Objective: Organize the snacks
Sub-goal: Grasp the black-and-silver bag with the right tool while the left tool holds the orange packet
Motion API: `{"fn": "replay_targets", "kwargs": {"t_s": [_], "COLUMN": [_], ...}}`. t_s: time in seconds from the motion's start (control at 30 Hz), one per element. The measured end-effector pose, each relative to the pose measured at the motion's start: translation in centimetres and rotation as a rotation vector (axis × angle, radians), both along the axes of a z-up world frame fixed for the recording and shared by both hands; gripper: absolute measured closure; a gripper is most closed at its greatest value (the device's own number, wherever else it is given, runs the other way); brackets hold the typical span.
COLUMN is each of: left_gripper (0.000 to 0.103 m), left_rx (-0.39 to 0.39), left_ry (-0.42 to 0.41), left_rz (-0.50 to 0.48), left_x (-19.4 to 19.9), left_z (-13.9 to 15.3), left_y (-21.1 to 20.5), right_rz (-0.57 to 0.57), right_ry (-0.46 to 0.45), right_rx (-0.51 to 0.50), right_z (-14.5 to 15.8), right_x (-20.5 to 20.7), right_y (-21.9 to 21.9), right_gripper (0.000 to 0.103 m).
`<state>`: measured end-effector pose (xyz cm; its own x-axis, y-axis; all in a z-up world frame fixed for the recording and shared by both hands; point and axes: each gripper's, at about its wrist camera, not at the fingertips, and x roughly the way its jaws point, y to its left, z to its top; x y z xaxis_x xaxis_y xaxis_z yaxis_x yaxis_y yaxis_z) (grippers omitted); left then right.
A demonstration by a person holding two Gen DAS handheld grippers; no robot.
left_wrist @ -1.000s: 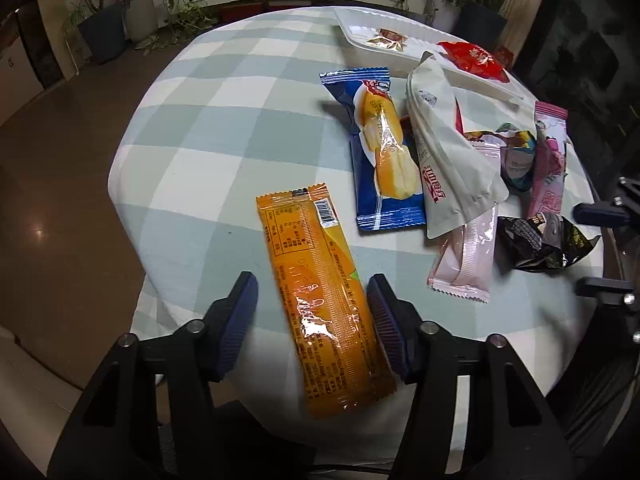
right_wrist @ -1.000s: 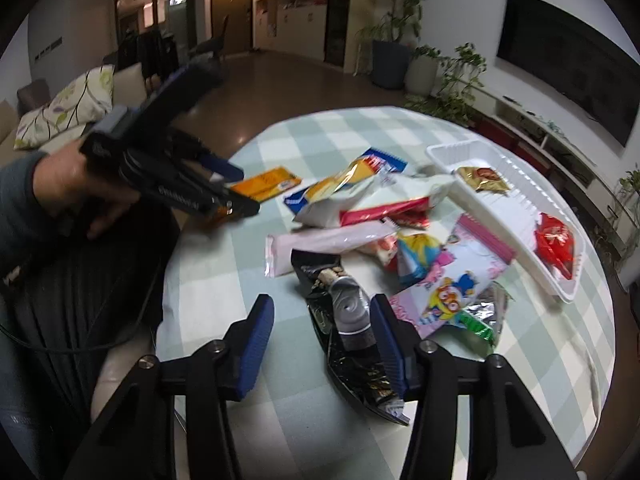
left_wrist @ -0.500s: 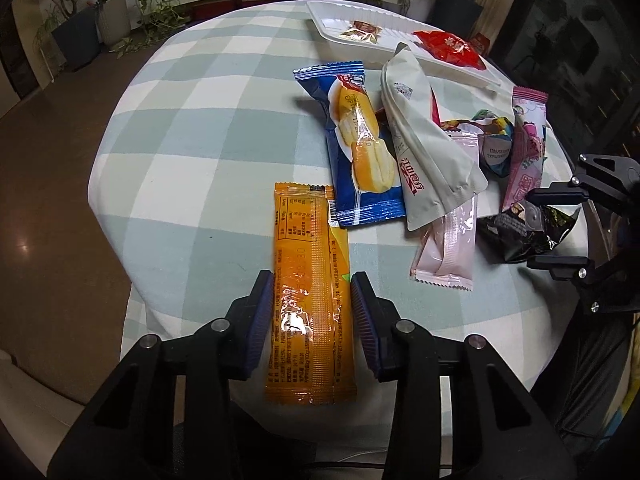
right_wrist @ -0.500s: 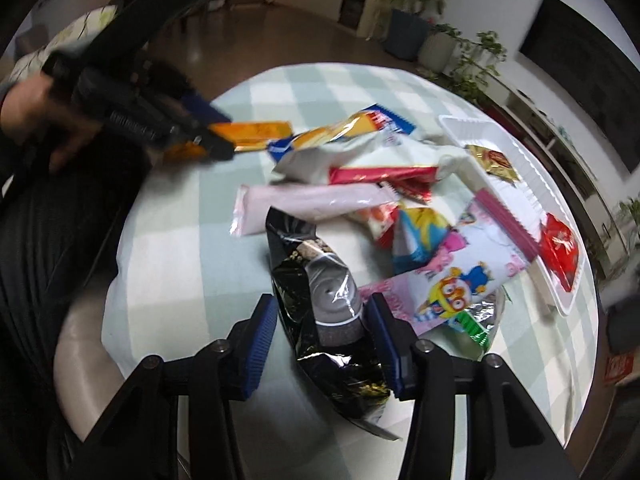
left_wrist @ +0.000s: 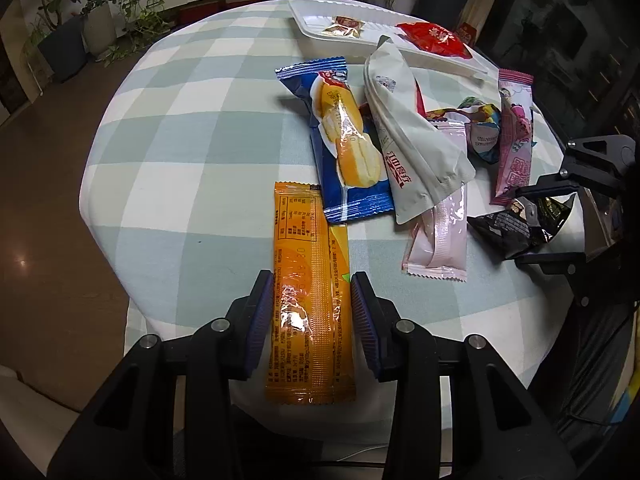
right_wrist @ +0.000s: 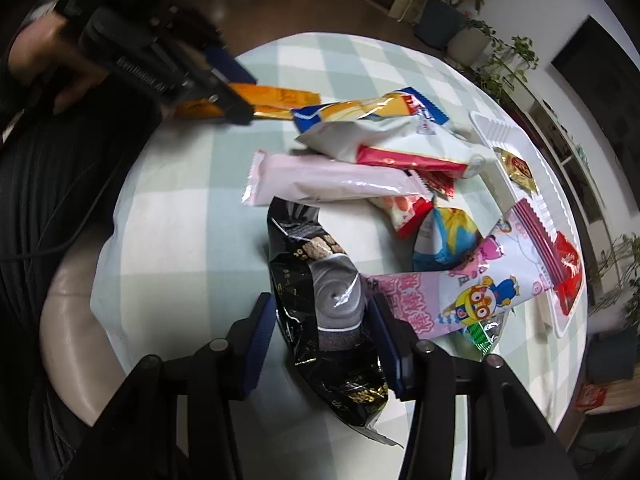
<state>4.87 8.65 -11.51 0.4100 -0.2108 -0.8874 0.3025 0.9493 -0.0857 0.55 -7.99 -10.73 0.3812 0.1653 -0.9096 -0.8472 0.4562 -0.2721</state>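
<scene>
My left gripper (left_wrist: pixel 311 286) is shut on a long orange snack packet (left_wrist: pixel 310 280) at the near edge of the round checked table (left_wrist: pixel 192 128); its blue pads press both long sides. My right gripper (right_wrist: pixel 322 308) is shut on a black snack bag (right_wrist: pixel 324 304), which also shows in the left wrist view (left_wrist: pixel 516 228). A white tray (left_wrist: pixel 316 26) at the far side holds a gold-wrapped sweet (left_wrist: pixel 346 26) and a red packet (left_wrist: pixel 434 38). The orange packet also shows in the right wrist view (right_wrist: pixel 276 98).
Loose snacks lie between: a blue packet (left_wrist: pixel 344 140), a white pouch (left_wrist: pixel 408 136), a pale pink bar (left_wrist: pixel 440 232), a pink cartoon packet (right_wrist: pixel 460 292) and a small blue-and-yellow packet (right_wrist: pixel 444 236). Potted plants (left_wrist: pixel 60 32) stand on the floor beyond the table.
Both grippers have closed from open, the left onto the orange packet, the right onto the black bag. The orange packet now lies straight between the left fingers.
</scene>
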Motion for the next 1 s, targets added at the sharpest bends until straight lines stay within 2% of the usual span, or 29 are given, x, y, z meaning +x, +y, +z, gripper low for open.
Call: {"fn": "replay_targets", "kwargs": {"t_s": [0.13, 0.27, 0.37, 0.53, 1.0], "left_gripper": [0.068, 0.071, 0.075, 0.078, 0.082], "left_rx": [0.016, 0.022, 0.014, -0.029, -0.01], "left_ry": [-0.002, -0.009, -0.016, -0.01, -0.032], "left_rz": [-0.019, -0.027, -0.028, -0.025, -0.023], "left_x": [-0.3, -0.4, -0.5, -0.6, -0.7], "left_z": [0.0, 0.1, 0.2, 0.3, 0.6], "left_y": [-0.5, -0.7, -0.7, -0.1, -0.4], "right_rz": [0.04, 0.039, 0.021, -0.04, -0.124], "right_ry": [-0.037, -0.068, -0.087, -0.077, -0.088], "right_rx": [-0.06, -0.063, -0.049, 0.044, 0.204], "right_z": [-0.1, 0.0, 0.3, 1.3, 3.2], "right_x": [-1.2, -1.6, -1.7, -1.6, -1.8], "right_y": [0.6, 0.7, 0.7, 0.0, -1.1], "right_gripper": [0.06, 0.068, 0.07, 0.072, 0.073]}}
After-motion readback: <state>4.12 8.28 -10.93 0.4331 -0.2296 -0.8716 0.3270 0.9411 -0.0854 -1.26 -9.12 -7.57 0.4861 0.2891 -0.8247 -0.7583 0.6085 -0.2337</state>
